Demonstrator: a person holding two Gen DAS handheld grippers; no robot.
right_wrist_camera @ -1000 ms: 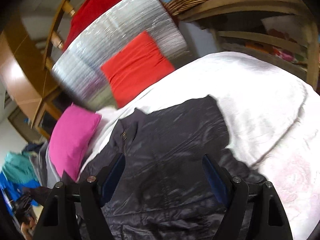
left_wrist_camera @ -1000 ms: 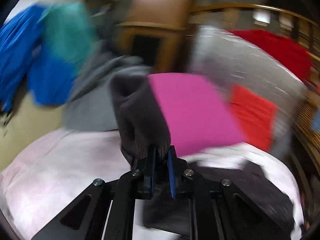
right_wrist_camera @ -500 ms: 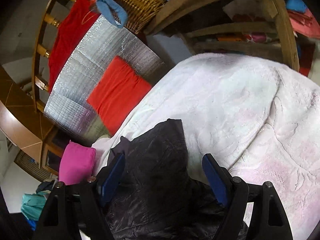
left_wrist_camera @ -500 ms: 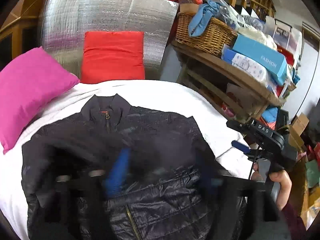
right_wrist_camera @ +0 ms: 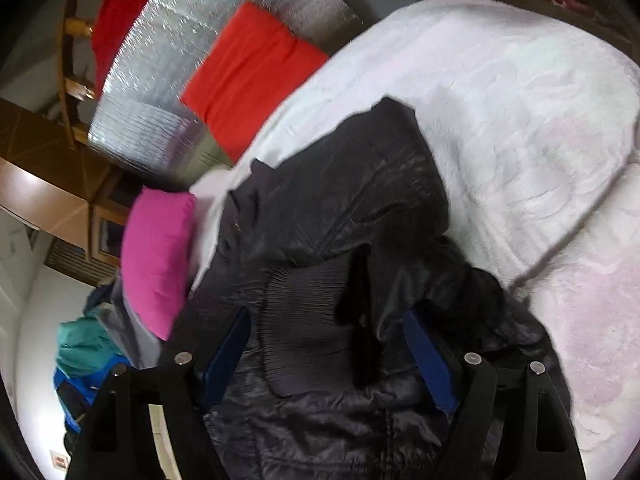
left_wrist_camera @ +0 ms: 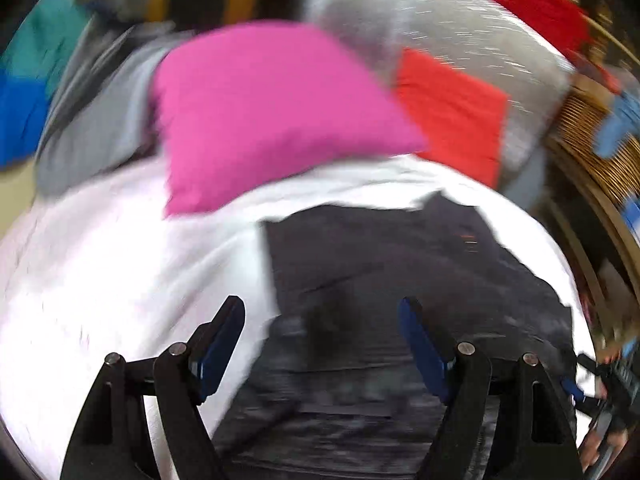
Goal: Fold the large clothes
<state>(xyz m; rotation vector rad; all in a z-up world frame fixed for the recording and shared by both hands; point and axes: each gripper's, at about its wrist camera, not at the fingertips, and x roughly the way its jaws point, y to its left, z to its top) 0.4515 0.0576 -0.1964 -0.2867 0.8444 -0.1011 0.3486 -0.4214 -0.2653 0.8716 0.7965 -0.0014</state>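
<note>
A black padded jacket (left_wrist_camera: 400, 280) lies on the white bed cover (left_wrist_camera: 120, 272). In the right wrist view the jacket (right_wrist_camera: 340, 240) lies with a sleeve folded over its body, the ribbed cuff (right_wrist_camera: 308, 312) on top. My left gripper (left_wrist_camera: 320, 332) is open and empty, above the jacket's left edge. My right gripper (right_wrist_camera: 326, 344) is open and empty, just above the folded sleeve's cuff. The left wrist view is motion-blurred.
A pink pillow (left_wrist_camera: 260, 112) and a red pillow (left_wrist_camera: 452, 112) lean at the head of the bed against a silver padded board (right_wrist_camera: 168, 92). A wicker basket (left_wrist_camera: 588, 140) stands on the right. Grey, teal and blue clothes (left_wrist_camera: 48, 92) pile up at the left.
My left gripper let go of the dark sleeve it held a second ago and is open now, swinging over the jacket. The sleeve now lies folded across the jacket's body under my right gripper.
</note>
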